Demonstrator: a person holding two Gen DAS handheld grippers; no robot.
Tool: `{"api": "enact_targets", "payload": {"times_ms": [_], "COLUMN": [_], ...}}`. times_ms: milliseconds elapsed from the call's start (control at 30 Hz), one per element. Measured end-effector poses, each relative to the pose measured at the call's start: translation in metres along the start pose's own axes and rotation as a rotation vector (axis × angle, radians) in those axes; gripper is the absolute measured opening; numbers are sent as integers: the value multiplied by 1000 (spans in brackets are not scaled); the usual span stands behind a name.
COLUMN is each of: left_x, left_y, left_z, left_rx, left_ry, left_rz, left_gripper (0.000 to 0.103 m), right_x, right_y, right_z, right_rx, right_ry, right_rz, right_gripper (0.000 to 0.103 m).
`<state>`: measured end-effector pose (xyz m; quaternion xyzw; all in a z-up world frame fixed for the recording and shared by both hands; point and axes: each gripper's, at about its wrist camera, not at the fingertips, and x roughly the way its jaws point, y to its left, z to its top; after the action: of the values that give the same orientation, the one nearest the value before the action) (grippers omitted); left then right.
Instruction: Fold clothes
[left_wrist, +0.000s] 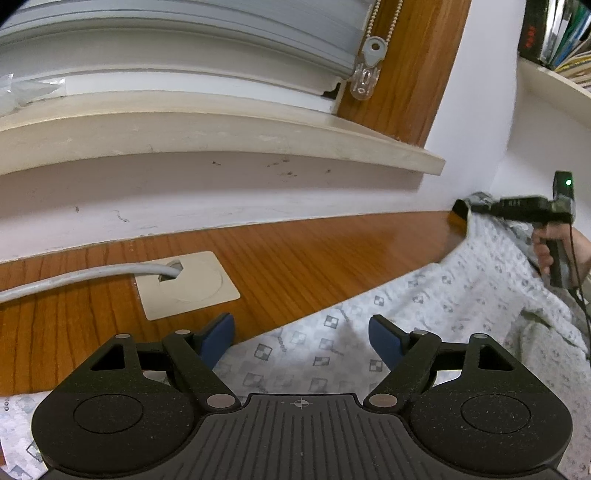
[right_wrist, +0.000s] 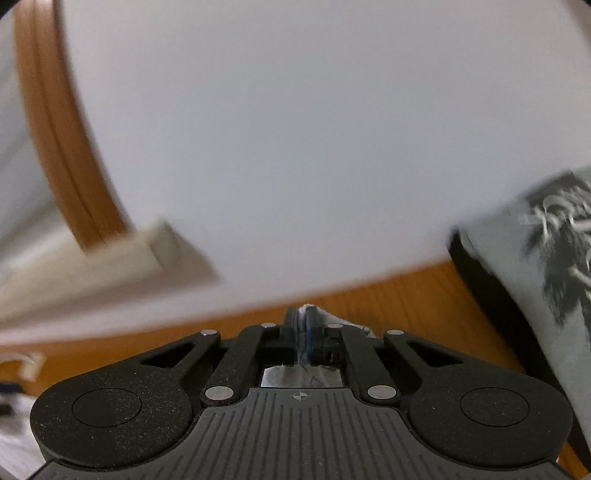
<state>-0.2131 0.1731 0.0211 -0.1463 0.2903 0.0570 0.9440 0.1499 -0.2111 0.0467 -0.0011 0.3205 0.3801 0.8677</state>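
The wooden desk (left_wrist: 332, 251) runs back to a white wall (left_wrist: 221, 195), with a window sill (left_wrist: 221, 136) jutting out above it; bare wood lies open between the wall and the cloth's far edge. One pale patterned garment (left_wrist: 424, 314) is spread over the near and right part of the desk, its edge running slantwise from near the left gripper up toward the back right corner. One beige cable plate (left_wrist: 192, 284) is set into the desk left of the garment, with one grey cable (left_wrist: 74, 277) passing into its hole.

The left gripper (left_wrist: 301, 338) hangs over the garment's near edge, its jaws spread wide with nothing pressed between them. The right gripper (right_wrist: 303, 332) sits at the garment's far right corner near the wall, held by a hand (left_wrist: 561, 251); its jaws are pinched tight on a fold of the pale cloth. A second printed grey fabric (right_wrist: 546, 266) lies right of that gripper. A shelf (left_wrist: 554, 81) up at the right carries books, too blurred to count.
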Motion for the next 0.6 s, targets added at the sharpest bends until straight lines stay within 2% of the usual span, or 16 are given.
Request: {"api": "enact_targets", "payload": {"times_ms": [33, 67, 133, 267, 400, 433, 533, 567, 600], "left_x": [-1, -2, -6, -28, -69, -81, -111, -120, -127], "left_y": [0, 1, 2, 14, 40, 49, 72, 78, 82], "left_z": [0, -1, -1, 0, -2, -5, -15, -19, -22], "left_rx": [-3, -6, -14, -74, -143, -164, -220, -238, -251], "left_ry": [-3, -9, -33, -93, -124, -131, -121, -121, -117], "left_rz": [8, 17, 35, 59, 137, 159, 231, 248, 252], "left_gripper": [83, 83, 83, 83, 82, 80, 59, 45, 42], "right_x": [5, 6, -2, -34, -51, -50, -40, -35, -30], "right_y": [-1, -4, -5, 7, 18, 25, 36, 38, 40], "right_z": [-4, -7, -10, -16, -32, -40, -58, -61, -65], "right_rx": [-7, -4, -26, -114, -174, -205, -282, -300, -311], "right_ry": [33, 47, 18, -50, -42, -28, 17, 29, 41], "right_rz": [-30, -54, -106, -103, 32, 42, 42, 38, 33], "right_gripper": [11, 24, 38, 39, 44, 46, 46, 46, 46]}}
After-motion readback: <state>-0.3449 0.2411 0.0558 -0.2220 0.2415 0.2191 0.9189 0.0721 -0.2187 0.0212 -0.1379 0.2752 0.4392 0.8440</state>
